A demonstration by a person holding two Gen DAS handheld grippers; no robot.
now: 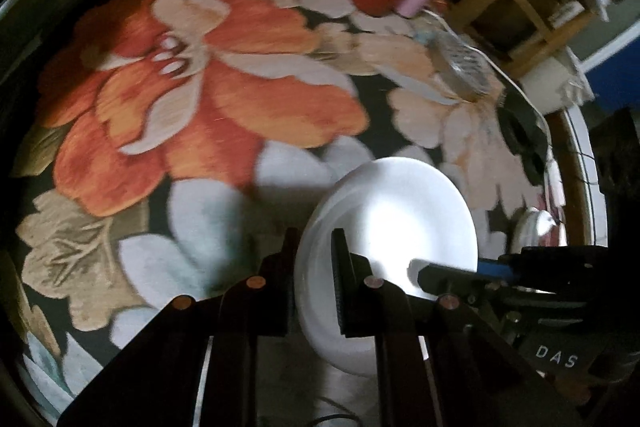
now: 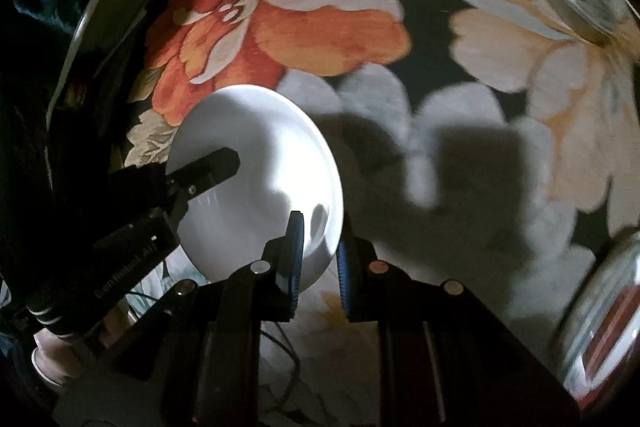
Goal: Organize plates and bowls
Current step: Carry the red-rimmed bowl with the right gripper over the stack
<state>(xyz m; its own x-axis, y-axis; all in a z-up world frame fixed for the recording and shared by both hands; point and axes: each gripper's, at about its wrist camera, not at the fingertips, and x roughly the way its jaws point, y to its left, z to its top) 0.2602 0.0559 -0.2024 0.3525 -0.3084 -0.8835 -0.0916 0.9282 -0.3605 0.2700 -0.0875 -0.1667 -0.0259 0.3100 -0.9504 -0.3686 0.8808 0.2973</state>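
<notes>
Above the floral cloth: white plate is off the surface, tilted.
Left tongs: clamped on its near rim.
Right tongs: clamped on the opposite rim.
Your carry: move both hands together, keep it level.

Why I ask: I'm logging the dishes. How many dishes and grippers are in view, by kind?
White plate: 1
Red-patterned dish, blurred at the edge: 1
Grippers: 2, left gripper and right gripper, both shut on the white plate
Total: 4
</notes>
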